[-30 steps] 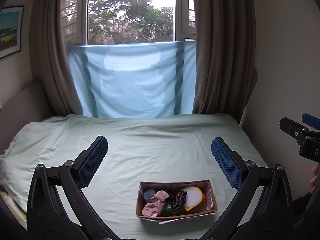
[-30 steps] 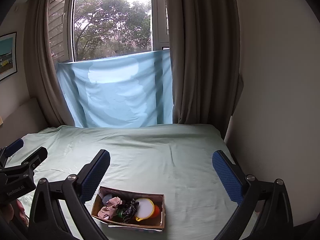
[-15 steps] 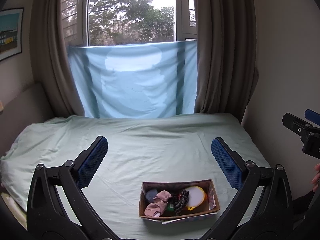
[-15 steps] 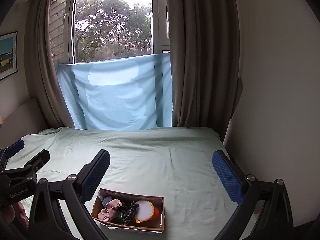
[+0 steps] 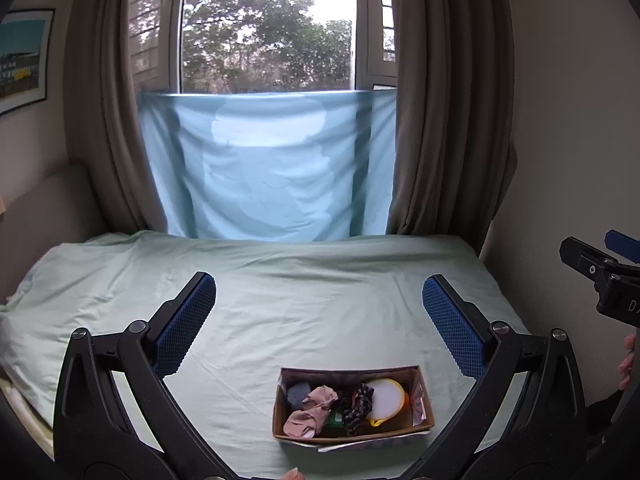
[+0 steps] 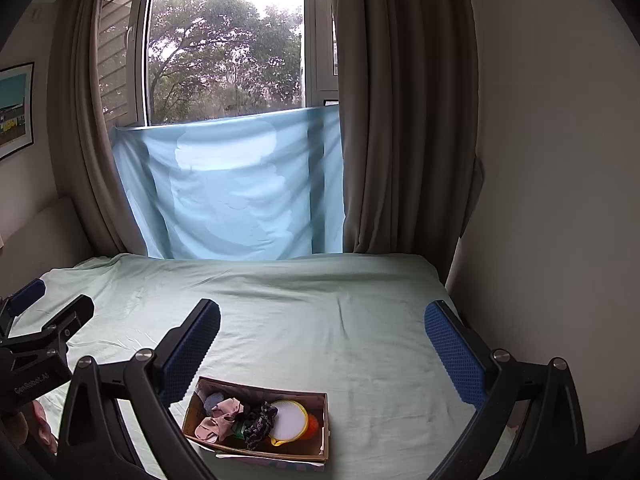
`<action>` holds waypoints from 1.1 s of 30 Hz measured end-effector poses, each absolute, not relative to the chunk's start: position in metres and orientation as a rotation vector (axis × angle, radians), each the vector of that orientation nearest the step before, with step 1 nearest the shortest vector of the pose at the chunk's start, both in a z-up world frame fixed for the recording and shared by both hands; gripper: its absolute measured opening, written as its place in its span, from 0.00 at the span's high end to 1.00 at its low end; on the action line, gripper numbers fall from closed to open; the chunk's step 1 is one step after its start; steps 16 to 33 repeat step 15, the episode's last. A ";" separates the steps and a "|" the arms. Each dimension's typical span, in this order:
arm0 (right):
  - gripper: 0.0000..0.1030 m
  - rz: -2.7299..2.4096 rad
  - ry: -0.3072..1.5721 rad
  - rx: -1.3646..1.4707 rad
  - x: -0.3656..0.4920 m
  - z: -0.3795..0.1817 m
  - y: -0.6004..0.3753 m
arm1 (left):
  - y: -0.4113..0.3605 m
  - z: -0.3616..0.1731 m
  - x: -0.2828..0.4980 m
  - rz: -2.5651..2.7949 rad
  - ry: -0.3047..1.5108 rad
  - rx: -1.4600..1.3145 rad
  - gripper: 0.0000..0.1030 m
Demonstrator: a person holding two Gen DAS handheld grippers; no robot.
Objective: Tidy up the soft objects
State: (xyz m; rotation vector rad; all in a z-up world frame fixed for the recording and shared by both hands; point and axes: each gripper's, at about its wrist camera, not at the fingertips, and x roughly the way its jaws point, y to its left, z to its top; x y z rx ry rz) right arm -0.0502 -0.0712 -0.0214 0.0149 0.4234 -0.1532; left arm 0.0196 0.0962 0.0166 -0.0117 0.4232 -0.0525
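Little changes over the last second: our left gripper point(image 5: 319, 320) and right gripper point(image 6: 322, 338) still hover wide and empty above the bed point(image 5: 320, 300), soft objects point(image 5: 320, 404) bunched inside the cardboard box point(image 5: 424, 392) near its front edge

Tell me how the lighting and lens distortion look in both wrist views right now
Left wrist view: the window is blown out white at the top, leaving the cardboard box dim, and the curtains bow outward from the fisheye. Right wrist view: same backlit glare, dark vignette in the corners, bedsheet evenly lit, nothing visibly motion-blurred.
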 end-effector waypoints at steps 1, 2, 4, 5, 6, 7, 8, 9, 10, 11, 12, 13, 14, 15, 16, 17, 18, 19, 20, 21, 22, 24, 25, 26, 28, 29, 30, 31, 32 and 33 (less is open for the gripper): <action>0.01 -0.153 0.423 0.015 -0.050 -0.021 -0.071 | 0.096 0.017 0.018 -0.047 0.414 -0.009 0.00; 0.01 -0.154 0.424 0.015 -0.050 -0.021 -0.072 | 0.096 0.018 0.017 -0.037 0.403 0.001 0.00; 0.01 -0.156 0.425 0.015 -0.050 -0.021 -0.071 | 0.093 0.018 0.014 0.006 0.381 0.037 0.00; 0.01 -0.156 0.425 0.015 -0.050 -0.021 -0.071 | 0.092 0.019 0.014 0.035 0.373 0.056 0.00; 0.01 -0.156 0.425 0.015 -0.050 -0.021 -0.071 | 0.091 0.019 0.014 0.066 0.367 0.071 0.00; 0.01 -0.156 0.426 0.015 -0.050 -0.021 -0.071 | 0.090 0.019 0.015 0.093 0.366 0.081 0.00; 0.01 -0.155 0.428 0.017 -0.050 -0.021 -0.072 | 0.090 0.018 0.016 0.110 0.369 0.087 0.00; 0.01 -0.154 0.430 0.019 -0.048 -0.021 -0.072 | 0.091 0.017 0.017 0.113 0.372 0.085 0.00; 0.01 -0.154 0.432 0.020 -0.048 -0.022 -0.072 | 0.092 0.015 0.018 0.107 0.375 0.077 0.00; 0.01 -0.154 0.435 0.020 -0.047 -0.022 -0.072 | 0.094 0.014 0.018 0.093 0.375 0.063 0.00; 0.01 -0.155 0.438 0.019 -0.046 -0.023 -0.073 | 0.096 0.013 0.018 0.079 0.375 0.050 0.00; 0.01 -0.155 0.443 0.019 -0.045 -0.024 -0.073 | 0.097 0.011 0.018 0.070 0.378 0.040 0.00; 0.01 -0.155 0.449 0.021 -0.043 -0.025 -0.073 | 0.097 0.010 0.020 0.067 0.385 0.036 0.00; 0.01 -0.154 0.456 0.023 -0.041 -0.026 -0.074 | 0.097 0.008 0.022 0.064 0.397 0.038 0.00; 0.01 -0.154 0.456 0.023 -0.041 -0.026 -0.074 | 0.097 0.008 0.022 0.064 0.397 0.038 0.00; 0.01 -0.154 0.456 0.023 -0.041 -0.026 -0.074 | 0.097 0.008 0.022 0.064 0.397 0.038 0.00; 0.01 -0.154 0.456 0.023 -0.041 -0.026 -0.074 | 0.097 0.008 0.022 0.064 0.397 0.038 0.00; 0.01 -0.154 0.456 0.023 -0.041 -0.026 -0.074 | 0.097 0.008 0.022 0.064 0.397 0.038 0.00; 0.01 -0.154 0.456 0.023 -0.041 -0.026 -0.074 | 0.097 0.008 0.022 0.064 0.397 0.038 0.00; 0.01 -0.154 0.456 0.023 -0.041 -0.026 -0.074 | 0.097 0.008 0.022 0.064 0.397 0.038 0.00; 0.01 -0.154 0.456 0.023 -0.041 -0.026 -0.074 | 0.097 0.008 0.022 0.064 0.397 0.038 0.00; 0.01 -0.154 0.456 0.023 -0.041 -0.026 -0.074 | 0.097 0.008 0.022 0.064 0.397 0.038 0.00; 0.01 -0.154 0.456 0.023 -0.041 -0.026 -0.074 | 0.097 0.008 0.022 0.064 0.397 0.038 0.00; 0.01 -0.154 0.456 0.023 -0.041 -0.026 -0.074 | 0.097 0.008 0.022 0.064 0.397 0.038 0.00; 0.01 -0.154 0.456 0.023 -0.041 -0.026 -0.074 | 0.097 0.008 0.022 0.064 0.397 0.038 0.00; 0.01 -0.154 0.456 0.023 -0.041 -0.026 -0.074 | 0.097 0.008 0.022 0.064 0.397 0.038 0.00; 0.01 -0.154 0.456 0.023 -0.041 -0.026 -0.074 | 0.097 0.008 0.022 0.064 0.397 0.038 0.00; 0.01 -0.154 0.456 0.023 -0.041 -0.026 -0.074 | 0.097 0.008 0.022 0.064 0.397 0.038 0.00; 0.01 -0.154 0.456 0.023 -0.041 -0.026 -0.074 | 0.097 0.008 0.022 0.064 0.397 0.038 0.00; 0.01 -0.154 0.456 0.023 -0.041 -0.026 -0.074 | 0.097 0.008 0.022 0.064 0.397 0.038 0.00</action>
